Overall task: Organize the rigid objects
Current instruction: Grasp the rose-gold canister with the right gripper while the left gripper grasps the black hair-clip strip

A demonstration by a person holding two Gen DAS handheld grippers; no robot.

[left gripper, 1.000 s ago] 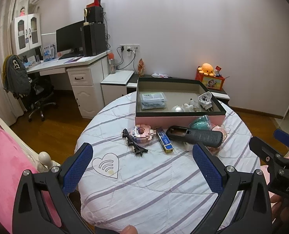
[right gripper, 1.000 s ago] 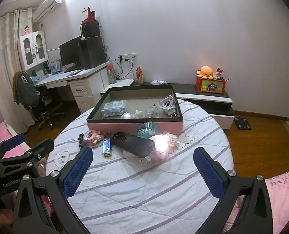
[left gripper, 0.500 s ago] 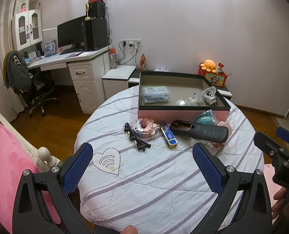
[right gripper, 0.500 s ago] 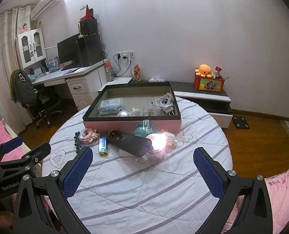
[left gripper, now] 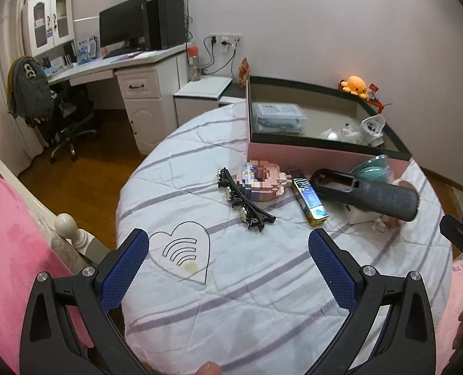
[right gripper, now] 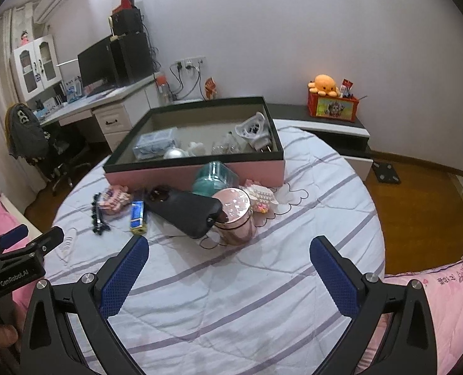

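A pink box with a dark rim (left gripper: 325, 153) (right gripper: 262, 165) stands at the far side of a round table and holds several small items. In front of it lie a black hair clip (left gripper: 247, 201) (right gripper: 97, 215), a pink block figure (left gripper: 262, 181) (right gripper: 115, 198), a blue and gold lighter (left gripper: 309, 198) (right gripper: 136, 214), a black phone case (left gripper: 366, 192) (right gripper: 184, 211), a teal jar (right gripper: 214, 179) and a pink round tin (right gripper: 234, 215). My left gripper (left gripper: 228, 259) is open and empty, short of the hair clip. My right gripper (right gripper: 228, 265) is open and empty, short of the tin.
The table wears a white striped cloth (left gripper: 262, 281) with a heart print (left gripper: 181, 254). A pink bed (left gripper: 9, 250) lies at the left, pink bedding (right gripper: 444, 297) at the right. A desk (left gripper: 122, 72) and chair (left gripper: 53, 106) stand behind, a low cabinet with toy box (right gripper: 331, 106) behind the table.
Both grippers have moved forward toward the table; the objects appear larger and closer. Both stay open and nothing on the table has shifted.
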